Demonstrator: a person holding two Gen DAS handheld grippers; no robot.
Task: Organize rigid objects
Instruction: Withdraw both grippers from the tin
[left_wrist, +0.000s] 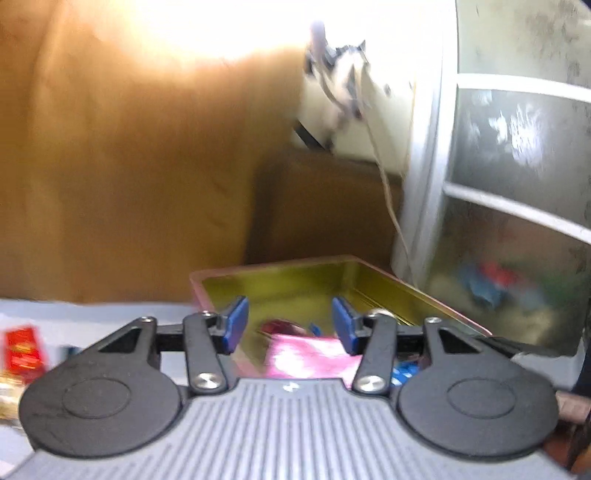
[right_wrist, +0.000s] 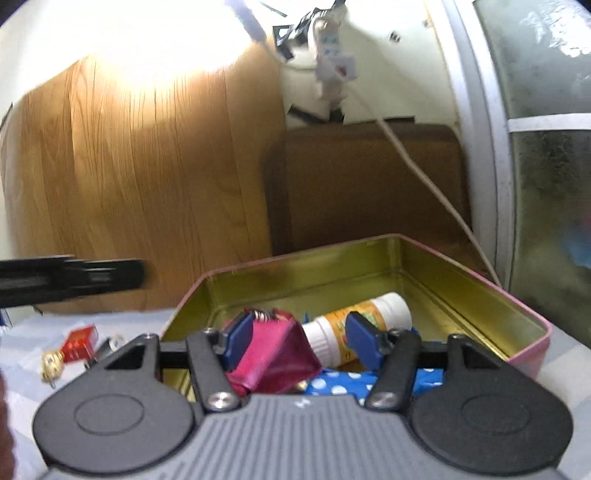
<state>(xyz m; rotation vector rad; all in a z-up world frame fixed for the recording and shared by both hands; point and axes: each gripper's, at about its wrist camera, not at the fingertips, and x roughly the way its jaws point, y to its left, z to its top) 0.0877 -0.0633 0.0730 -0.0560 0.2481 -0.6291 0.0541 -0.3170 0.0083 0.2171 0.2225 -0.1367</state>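
A pink tin with a gold inside stands open on the pale cloth. In it lie a white bottle with an orange label, a crumpled magenta packet and a blue item with white dots. My right gripper hovers over the tin's near side, open; the magenta packet lies against its left pad, and the right pad stands clear of it. In the left wrist view the same tin is in front of my left gripper, which is open and empty, above a pink packet.
On the cloth left of the tin lie a small red packet and a gold trinket. A black bar juts in from the left. Behind stand a wooden panel, a brown cabinet with a white cable, and a frosted window.
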